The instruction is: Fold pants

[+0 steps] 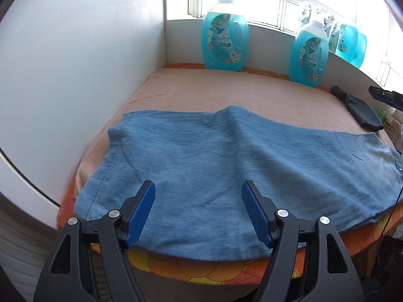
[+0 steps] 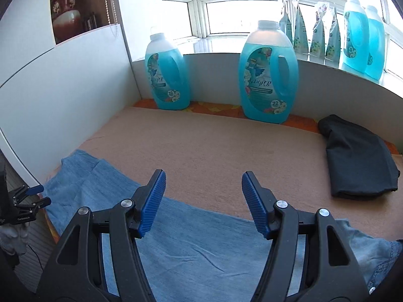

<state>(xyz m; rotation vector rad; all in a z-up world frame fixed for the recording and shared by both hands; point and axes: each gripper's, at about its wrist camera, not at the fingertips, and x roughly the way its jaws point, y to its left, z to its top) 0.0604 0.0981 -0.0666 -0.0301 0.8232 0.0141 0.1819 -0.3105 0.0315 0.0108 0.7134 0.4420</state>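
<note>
From the left wrist, the blue denim pants (image 1: 226,171) lie flat across the table (image 1: 206,88), laid along its near edge and already doubled leg on leg, by the look of it. The left tool (image 1: 198,191) hangs above the cloth with its jaws wide and nothing between them. Far right, a tip of the right tool (image 1: 385,98) shows beside a dark folded garment (image 1: 360,113).

From the right wrist, the pants (image 2: 196,246) run left to right under the right tool (image 2: 203,183), also spread wide and empty; the waist end (buttons visible) sits at lower right. The left tool (image 2: 37,196) hovers at the far end.

I judge the lengthwise fold done; next, each tool must drop to an end and pinch both layers.
</note>
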